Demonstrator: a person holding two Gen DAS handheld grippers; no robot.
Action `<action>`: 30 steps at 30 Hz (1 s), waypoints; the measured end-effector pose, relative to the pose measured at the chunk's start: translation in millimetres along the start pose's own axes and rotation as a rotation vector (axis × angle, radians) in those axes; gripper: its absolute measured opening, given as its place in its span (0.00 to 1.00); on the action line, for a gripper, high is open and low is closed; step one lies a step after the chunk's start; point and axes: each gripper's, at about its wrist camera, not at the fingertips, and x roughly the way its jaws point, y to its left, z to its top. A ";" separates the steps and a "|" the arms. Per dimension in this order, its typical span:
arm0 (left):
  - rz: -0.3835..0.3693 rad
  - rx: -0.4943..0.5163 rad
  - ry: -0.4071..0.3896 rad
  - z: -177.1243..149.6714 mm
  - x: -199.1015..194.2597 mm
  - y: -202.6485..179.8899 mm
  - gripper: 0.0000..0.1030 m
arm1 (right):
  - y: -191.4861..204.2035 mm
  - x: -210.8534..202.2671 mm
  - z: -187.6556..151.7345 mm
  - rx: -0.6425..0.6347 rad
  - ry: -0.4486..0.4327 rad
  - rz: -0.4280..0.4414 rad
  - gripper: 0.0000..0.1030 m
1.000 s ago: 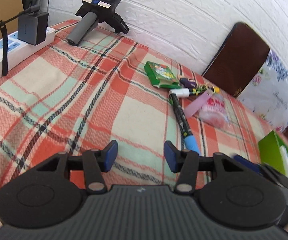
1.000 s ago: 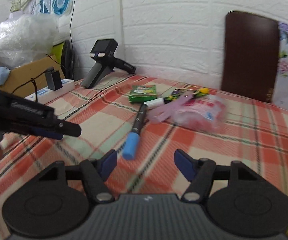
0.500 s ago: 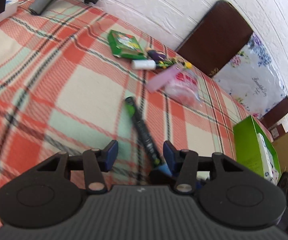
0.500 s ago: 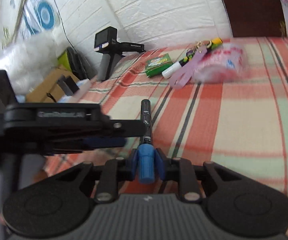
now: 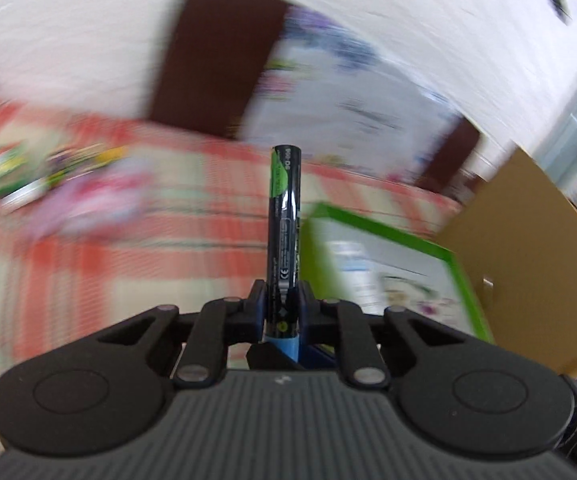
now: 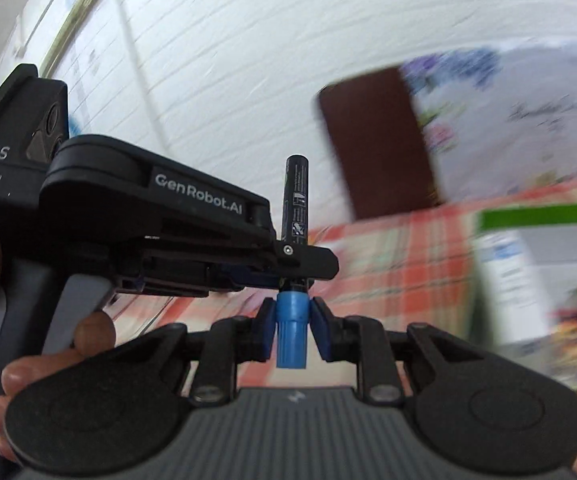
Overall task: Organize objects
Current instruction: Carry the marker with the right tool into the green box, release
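The right gripper (image 6: 291,330) clamps the ribbed blue cap (image 6: 291,334) of a marker (image 5: 284,236), its blue pads pressed to either side. Just beyond, the left gripper (image 5: 282,306) is clamped on the glossy black barrel, which stands upright past the fingers with a green label near its far end. A hand (image 6: 54,354) wraps the left gripper's grey handle. Behind, blurred, lie a red-plaid cloth (image 5: 100,260), a green-edged box (image 5: 400,268), brown cardboard (image 5: 528,264) and a white brick wall (image 6: 228,60).
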 end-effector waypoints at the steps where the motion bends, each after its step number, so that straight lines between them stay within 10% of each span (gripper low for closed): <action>1: -0.020 0.037 0.005 2.0 9.7 -19.0 0.17 | -12.1 -9.8 2.0 0.004 -0.030 -0.034 0.19; 7: -0.095 0.143 0.078 -5.3 78.2 -92.0 0.17 | -78.3 -40.6 -0.1 0.061 -0.113 -0.223 0.19; 14: 0.011 0.200 0.170 -21.7 134.6 -99.1 0.19 | -107.5 -17.7 -15.8 0.067 -0.062 -0.328 0.27; 16: 0.039 0.239 0.149 -22.5 132.4 -99.5 0.24 | -109.3 -21.1 -17.3 0.069 -0.085 -0.340 0.42; 30: 0.137 0.199 -0.018 -22.3 39.5 -42.7 0.29 | -68.4 -47.1 -11.2 -0.001 -0.188 -0.313 0.42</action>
